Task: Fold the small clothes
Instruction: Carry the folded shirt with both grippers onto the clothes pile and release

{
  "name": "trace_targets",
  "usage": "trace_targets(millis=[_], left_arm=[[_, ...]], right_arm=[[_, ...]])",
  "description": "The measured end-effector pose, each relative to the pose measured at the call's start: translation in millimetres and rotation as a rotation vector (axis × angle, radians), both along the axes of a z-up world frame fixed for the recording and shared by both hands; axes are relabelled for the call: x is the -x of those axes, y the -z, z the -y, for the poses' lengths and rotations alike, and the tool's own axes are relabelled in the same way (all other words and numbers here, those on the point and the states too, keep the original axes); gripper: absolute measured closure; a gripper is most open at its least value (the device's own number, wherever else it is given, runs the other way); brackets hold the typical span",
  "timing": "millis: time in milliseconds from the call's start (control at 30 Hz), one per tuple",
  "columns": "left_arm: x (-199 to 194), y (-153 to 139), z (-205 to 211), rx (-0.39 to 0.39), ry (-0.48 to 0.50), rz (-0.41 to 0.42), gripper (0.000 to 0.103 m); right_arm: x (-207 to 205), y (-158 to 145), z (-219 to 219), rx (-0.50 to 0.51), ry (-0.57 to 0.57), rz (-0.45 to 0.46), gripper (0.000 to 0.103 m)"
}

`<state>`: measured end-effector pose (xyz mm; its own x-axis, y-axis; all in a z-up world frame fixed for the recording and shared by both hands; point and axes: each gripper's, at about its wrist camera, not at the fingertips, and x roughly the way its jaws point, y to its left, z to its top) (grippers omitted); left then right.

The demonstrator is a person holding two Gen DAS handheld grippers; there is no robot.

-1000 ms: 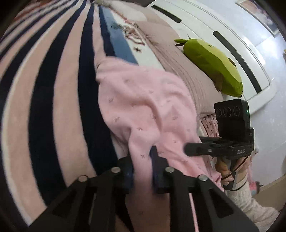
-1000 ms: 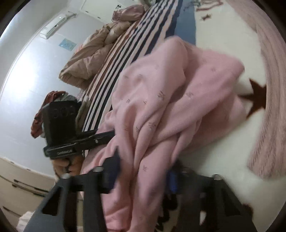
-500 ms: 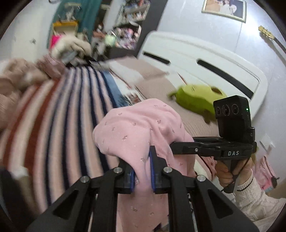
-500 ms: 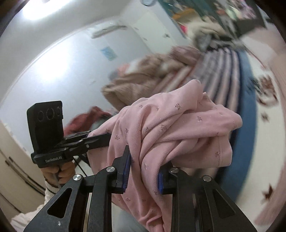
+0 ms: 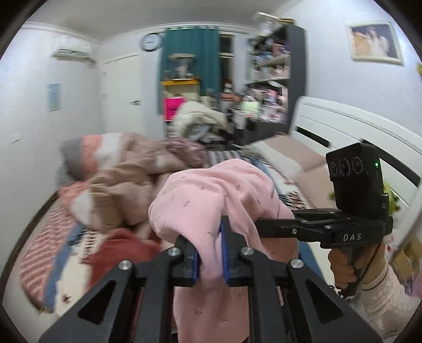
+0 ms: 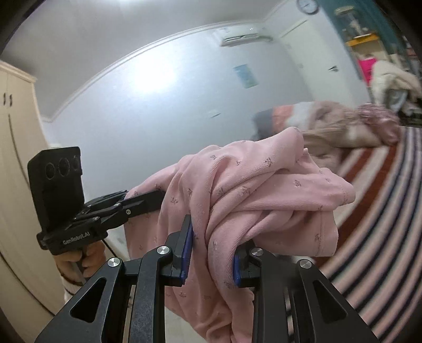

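Right tool [image 6: 211,260] clamping pink garment [image 6: 253,184], striped bedspread [image 6: 382,232]

pink soft-knit small garment with tiny print [image 5: 211,195] | bunched, hanging in folds | held up above striped bedspread [image 6: 382,211]

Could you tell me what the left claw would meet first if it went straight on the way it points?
The pink garment it already grips; past that, probably the rumpled beige quilt on the bed, though depth is unclear.

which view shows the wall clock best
The left wrist view: the wall clock hangs whole beside the teal curtain, though too blurred to read. In the right wrist view the wall clock sits at the very top edge, its upper part cut off by the frame.
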<state>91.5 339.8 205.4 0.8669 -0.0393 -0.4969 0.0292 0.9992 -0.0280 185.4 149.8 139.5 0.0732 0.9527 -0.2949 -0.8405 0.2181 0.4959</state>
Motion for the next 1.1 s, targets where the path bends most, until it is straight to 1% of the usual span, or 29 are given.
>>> trace_targets(millis=[33, 100, 133, 200, 267, 300, 400, 467, 500, 567, 633, 667, 700, 733, 767, 800, 833, 900, 967, 1000, 1033, 1100], left_arm=[[5, -7, -19, 0.012, -0.033, -0.003, 0.092], [7, -14, -43, 0.032, -0.075, -0.011, 0.092], [8, -15, -62, 0.047, -0.103, -0.024, 0.092], [2, -9, -88, 0.067, -0.147, -0.055, 0.092], [-13, 8, -117, 0.077, -0.191, -0.113, 0.092], [-22, 16, -128, 0.083, -0.209, -0.138, 0.092], [-52, 62, -163, 0.123, -0.262, -0.225, 0.092], [-64, 92, -174, 0.138, -0.283, -0.27, 0.091], [-69, 104, -181, 0.142, -0.295, -0.291, 0.089], [-78, 127, -193, 0.156, -0.312, -0.319, 0.084], [-83, 142, -197, 0.178, -0.318, -0.334, 0.077], [-84, 148, -200, 0.196, -0.323, -0.334, 0.075], [-85, 149, -200, 0.204, -0.326, -0.332, 0.072], [-87, 151, -202, 0.205, -0.337, -0.331, 0.067], [-86, 152, -201, 0.199, -0.347, -0.332, 0.064], [-85, 151, -201, 0.189, -0.358, -0.334, 0.061], [-84, 148, -200, 0.178, -0.364, -0.332, 0.061], [-81, 141, -197, 0.154, -0.368, -0.321, 0.061], [-75, 132, -194, 0.15, -0.374, -0.296, 0.059], [-72, 128, -193, 0.155, -0.373, -0.283, 0.055], [-67, 121, -191, 0.155, -0.376, -0.262, 0.05], [-61, 114, -187, 0.142, -0.381, -0.242, 0.046]], right_arm=[[1, -8, -21, 0.002, -0.023, -0.004, 0.084], [3, -15, -50, 0.011, -0.045, -0.005, 0.084], [2, -18, -69, 0.022, -0.056, -0.02, 0.084], [-3, -13, -91, 0.054, -0.063, -0.044, 0.084], [-8, -3, -119, 0.098, -0.057, -0.076, 0.084], [-13, 7, -134, 0.125, -0.051, -0.098, 0.084], [-28, 40, -160, 0.2, -0.024, -0.138, 0.084], [-48, 68, -183, 0.26, 0.006, -0.171, 0.084], [-60, 78, -194, 0.273, 0.014, -0.191, 0.083], [-71, 102, -200, 0.296, 0.028, -0.233, 0.078], [-75, 116, -199, 0.325, 0.053, -0.225, 0.072], [-80, 117, -202, 0.332, 0.059, -0.217, 0.071], [-78, 118, -201, 0.338, 0.057, -0.21, 0.066], [-80, 120, -201, 0.349, 0.051, -0.204, 0.058], [-76, 120, -199, 0.355, 0.045, -0.201, 0.055], [-76, 120, -198, 0.363, 0.039, -0.196, 0.049], [-77, 119, -197, 0.369, 0.028, -0.192, 0.047], [-62, 112, -186, 0.388, 0.008, -0.175, 0.041], [-57, 104, -176, 0.399, -0.009, -0.138, 0.039], [-52, 102, -171, 0.402, -0.017, -0.12, 0.036], [-49, 99, -166, 0.413, -0.023, -0.1, 0.035], [-45, 99, -159, 0.432, -0.032, -0.071, 0.035]])
